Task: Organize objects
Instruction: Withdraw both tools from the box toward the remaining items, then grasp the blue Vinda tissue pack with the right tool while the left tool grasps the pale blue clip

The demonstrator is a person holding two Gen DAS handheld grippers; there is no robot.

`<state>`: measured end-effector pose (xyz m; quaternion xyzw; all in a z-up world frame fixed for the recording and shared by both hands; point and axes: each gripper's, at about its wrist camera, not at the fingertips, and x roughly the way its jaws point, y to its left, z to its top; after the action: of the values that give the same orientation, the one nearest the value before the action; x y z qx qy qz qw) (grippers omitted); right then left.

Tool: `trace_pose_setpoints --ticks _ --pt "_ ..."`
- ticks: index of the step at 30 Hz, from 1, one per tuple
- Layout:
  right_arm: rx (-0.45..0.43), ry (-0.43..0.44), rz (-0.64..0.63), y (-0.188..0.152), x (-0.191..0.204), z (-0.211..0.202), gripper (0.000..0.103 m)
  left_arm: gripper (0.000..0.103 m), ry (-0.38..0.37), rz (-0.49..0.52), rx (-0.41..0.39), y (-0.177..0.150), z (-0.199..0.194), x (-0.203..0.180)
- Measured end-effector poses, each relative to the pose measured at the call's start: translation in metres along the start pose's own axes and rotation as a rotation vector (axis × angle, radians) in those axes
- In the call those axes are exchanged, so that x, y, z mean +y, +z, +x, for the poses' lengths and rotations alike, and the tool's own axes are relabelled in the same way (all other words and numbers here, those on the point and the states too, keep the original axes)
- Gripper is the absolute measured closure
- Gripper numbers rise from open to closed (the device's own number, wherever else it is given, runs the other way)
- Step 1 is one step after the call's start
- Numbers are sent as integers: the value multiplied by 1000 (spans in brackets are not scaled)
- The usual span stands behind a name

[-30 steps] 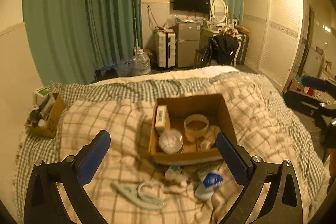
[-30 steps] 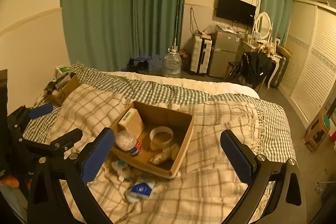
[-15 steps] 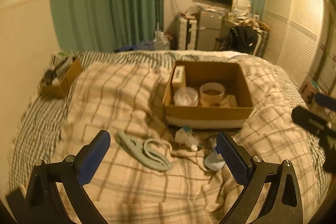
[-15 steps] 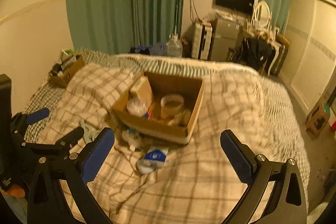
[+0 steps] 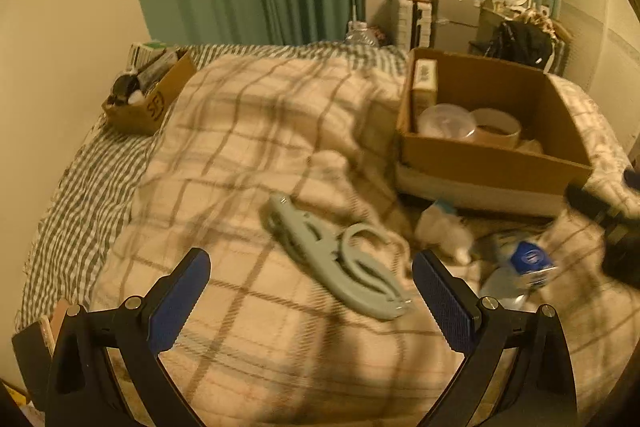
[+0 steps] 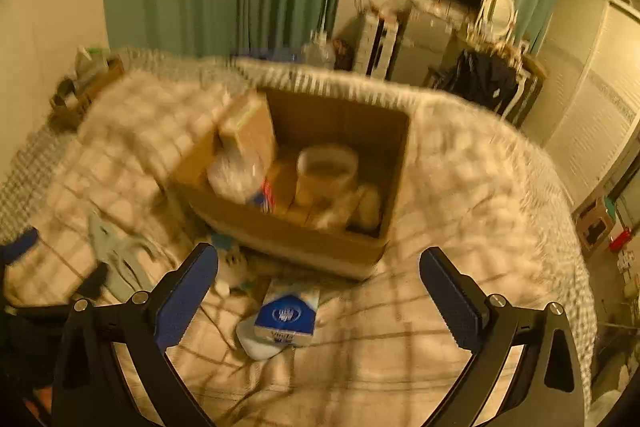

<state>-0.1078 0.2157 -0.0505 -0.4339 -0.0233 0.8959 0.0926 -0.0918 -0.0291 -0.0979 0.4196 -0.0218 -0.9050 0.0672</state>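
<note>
lying flat, pale green hanger [image 5: 340, 259] between left gripper's [image 5: 310, 301] spread jaws.

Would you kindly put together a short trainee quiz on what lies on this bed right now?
1. True or false: the pale green hanger lies inside the cardboard box.
2. Which tongs face the blue-labelled packet: A left, B right?
3. Fill in: both tongs, left and right, are ____.

Key: 1 false, it lies on the plaid blanket; 2 B; 3 open.
</note>
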Motion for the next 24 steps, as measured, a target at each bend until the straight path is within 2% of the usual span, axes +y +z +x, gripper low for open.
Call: trace_pose_setpoints --ticks 3,9,14,15,16,17,22,24 --pt "99 7 -23 -17 11 40 2 0 -12 -9 17 -2 8 4" --pt "191 5 -57 -33 18 76 5 0 -21 6 32 -5 14 2" --pt "250 27 -73 -40 20 92 22 0 -25 26 54 -8 15 -4" --pt "263 35 -80 -42 21 94 33 0 -29 32 58 -8 15 -6" --pt "268 46 -80 -43 21 96 42 0 -34 36 64 -9 16 -8" --pt "262 51 -79 -43 20 95 45 0 -40 41 71 -10 16 -11" --pt "171 68 -55 -43 9 65 47 0 -79 82 137 -13 27 -25" --pt "135 72 -44 -43 2 53 47 0 -70 84 158 -11 33 -29"
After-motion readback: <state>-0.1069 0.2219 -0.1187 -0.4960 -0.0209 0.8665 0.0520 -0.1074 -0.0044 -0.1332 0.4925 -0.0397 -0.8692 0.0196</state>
